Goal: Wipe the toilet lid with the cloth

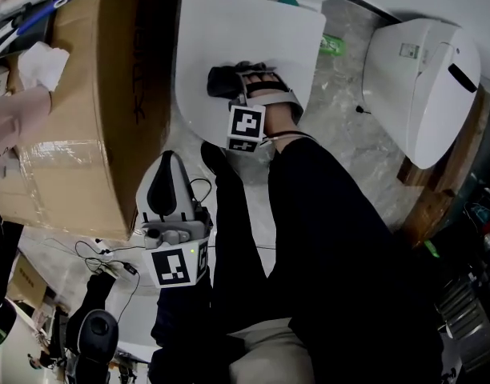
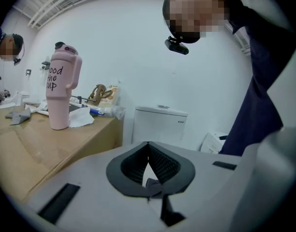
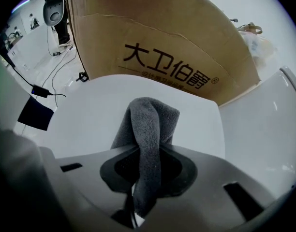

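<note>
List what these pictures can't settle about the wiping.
- Contact of the dark grey fleece cloth with the white plastic toilet lid: head view, right gripper covers it; right gripper view, cloth's own fold hides it.
- Lid's near edge: head view, person's dark clothing covers it.

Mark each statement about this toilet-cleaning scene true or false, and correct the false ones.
1. The right tongs grip a dark grey cloth. True.
2. The left tongs hold a sponge. False: they are shut on nothing and are held back from the toilet.
3. The toilet lid is lifted upright. False: it lies down, closed, with the cloth over it.
4. A pink tumbler stands upright on the cardboard box. True.
</note>
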A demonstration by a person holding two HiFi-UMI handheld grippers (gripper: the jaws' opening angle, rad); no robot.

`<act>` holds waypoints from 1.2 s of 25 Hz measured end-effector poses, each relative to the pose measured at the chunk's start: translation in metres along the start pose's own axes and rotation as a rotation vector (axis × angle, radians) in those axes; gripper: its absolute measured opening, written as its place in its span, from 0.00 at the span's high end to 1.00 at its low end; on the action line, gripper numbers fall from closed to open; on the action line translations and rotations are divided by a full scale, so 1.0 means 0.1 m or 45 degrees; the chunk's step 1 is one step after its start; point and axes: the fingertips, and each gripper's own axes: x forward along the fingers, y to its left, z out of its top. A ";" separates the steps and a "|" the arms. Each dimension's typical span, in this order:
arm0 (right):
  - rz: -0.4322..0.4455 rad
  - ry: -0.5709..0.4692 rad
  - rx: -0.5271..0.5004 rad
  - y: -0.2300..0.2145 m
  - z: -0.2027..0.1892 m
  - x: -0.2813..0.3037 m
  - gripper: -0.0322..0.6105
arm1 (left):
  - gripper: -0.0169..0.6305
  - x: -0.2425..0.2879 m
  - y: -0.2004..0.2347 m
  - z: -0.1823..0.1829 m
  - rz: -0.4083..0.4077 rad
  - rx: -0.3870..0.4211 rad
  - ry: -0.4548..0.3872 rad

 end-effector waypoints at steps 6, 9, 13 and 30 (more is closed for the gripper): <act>0.077 0.008 -0.003 0.58 0.04 -0.16 0.84 | 0.95 0.00 -0.07 0.10 -0.054 0.006 -0.054; 0.114 0.019 0.019 0.85 0.05 -0.24 0.84 | 0.95 -0.02 -0.04 0.07 -0.062 0.027 -0.038; 0.177 0.028 0.021 1.27 0.10 -0.36 0.84 | 0.95 -0.01 -0.02 0.09 -0.078 0.036 -0.043; 0.301 0.036 0.138 1.78 0.14 -0.53 0.84 | 0.95 0.06 -0.11 0.08 -0.133 0.056 -0.042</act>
